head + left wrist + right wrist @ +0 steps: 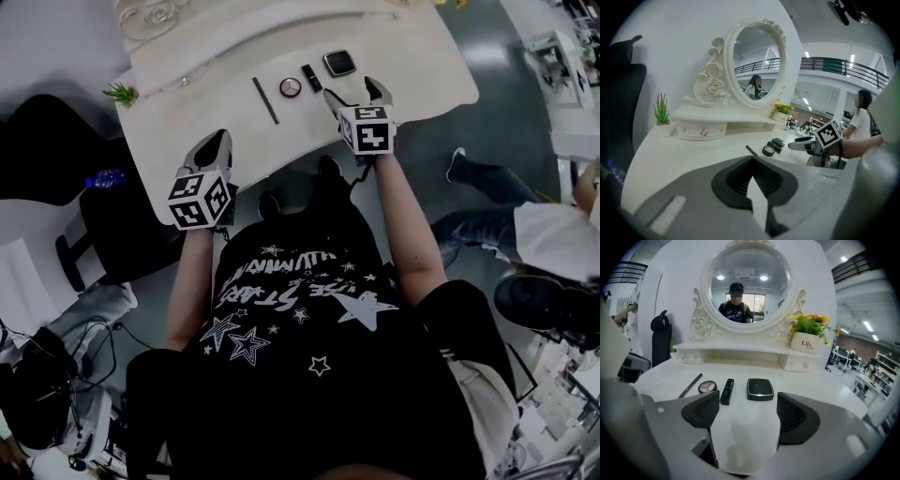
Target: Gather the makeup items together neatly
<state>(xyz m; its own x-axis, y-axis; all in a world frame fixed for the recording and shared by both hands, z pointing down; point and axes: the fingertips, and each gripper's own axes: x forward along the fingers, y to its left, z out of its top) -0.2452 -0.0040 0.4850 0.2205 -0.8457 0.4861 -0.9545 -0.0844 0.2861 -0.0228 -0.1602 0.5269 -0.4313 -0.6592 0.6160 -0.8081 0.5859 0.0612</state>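
Note:
Four makeup items lie in a row on the white vanity table (422, 66): a dark pencil (265, 99), a round eyeshadow compact (291, 87), a black tube (311, 78) and a square black compact (339, 63). My right gripper (354, 94) hovers open just in front of them with nothing between its jaws. From the right gripper view (745, 413), the pencil (690, 385), round compact (707, 386), tube (727, 391) and square compact (760, 388) lie just ahead. My left gripper (217, 142) is shut and empty at the table's near left edge, well left of the items (768, 150).
An oval mirror (749, 284) on a drawer shelf stands at the back, with a flower pot (806, 341) at its right. A small green plant (120, 92) sits at the table's left end. A black chair (122, 225) stands left, and another person (525, 234) is at the right.

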